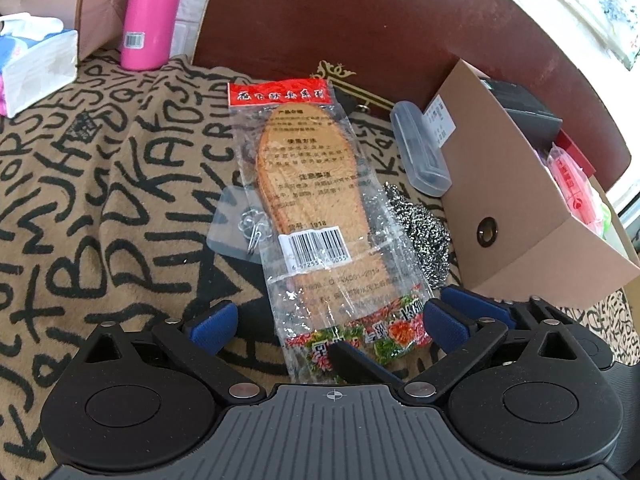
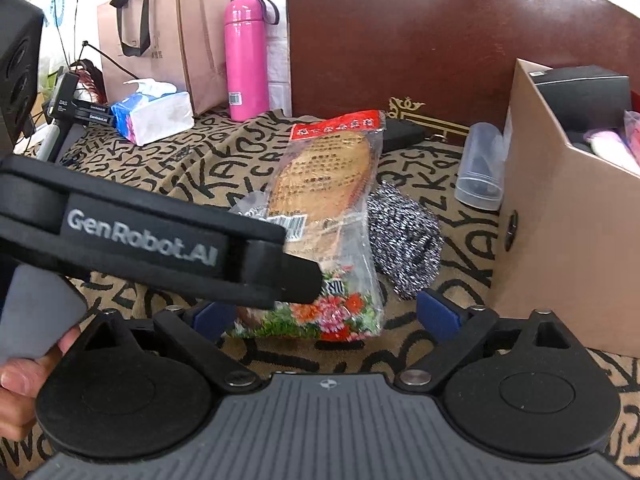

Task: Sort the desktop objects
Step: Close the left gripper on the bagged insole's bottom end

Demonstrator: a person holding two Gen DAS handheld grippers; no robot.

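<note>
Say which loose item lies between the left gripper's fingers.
The insole pack: its floral end sits inside the open left gripper. The scourer and clear case lie beyond.

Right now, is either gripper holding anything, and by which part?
Nothing looks held. The left gripper is open, with its pads on either side of the flowered end of the insole packet. The right gripper is open too.

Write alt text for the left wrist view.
The open left gripper straddles the near end of a packaged insole lying on a letter-patterned cloth. Beside the pack sit a steel wool scourer, a clear plastic case and an open cardboard box; a pink bottle stands behind.
</note>
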